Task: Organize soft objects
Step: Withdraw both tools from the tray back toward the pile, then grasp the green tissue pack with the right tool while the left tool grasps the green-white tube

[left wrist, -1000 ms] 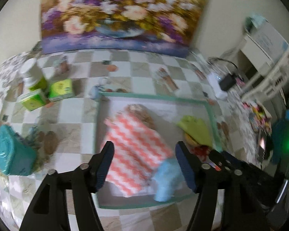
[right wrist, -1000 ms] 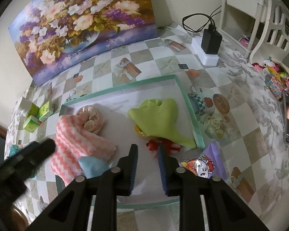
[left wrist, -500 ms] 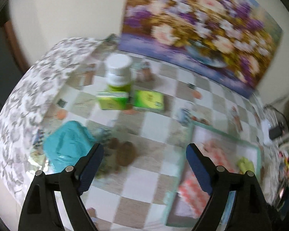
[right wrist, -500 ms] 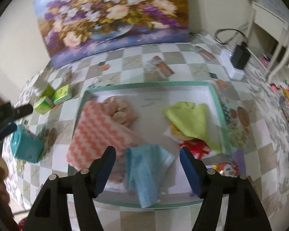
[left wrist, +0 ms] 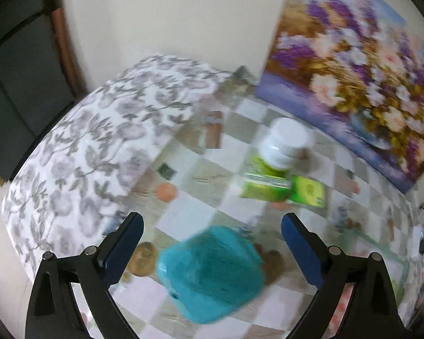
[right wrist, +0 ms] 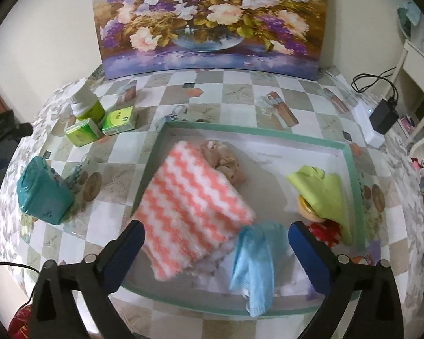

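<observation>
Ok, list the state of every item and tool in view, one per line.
left tool: open, empty, above teal pack
right tool: open, empty
teal pack: on table, outside tray
pink zigzag towel: in tray, overhanging rim
blue cloth: crumpled in tray
green cloth: draped over toy
bottle: upright, capped

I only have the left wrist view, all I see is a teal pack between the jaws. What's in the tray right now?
Observer: Four cloths lie in the tray: a pink zigzag towel, a beige cloth, a green cloth and a blue cloth.
Operator: Is the right gripper holding any of them?
Observer: No. The right gripper is open, jaws wide apart above the towel and blue cloth.
Operator: Anything hanging out of the tray?
Observer: The blue cloth's end drapes over the near rim.
Operator: Is my teal pack near the tray?
Observer: The teal pack sits on the table left of the tray, apart from it.
</observation>
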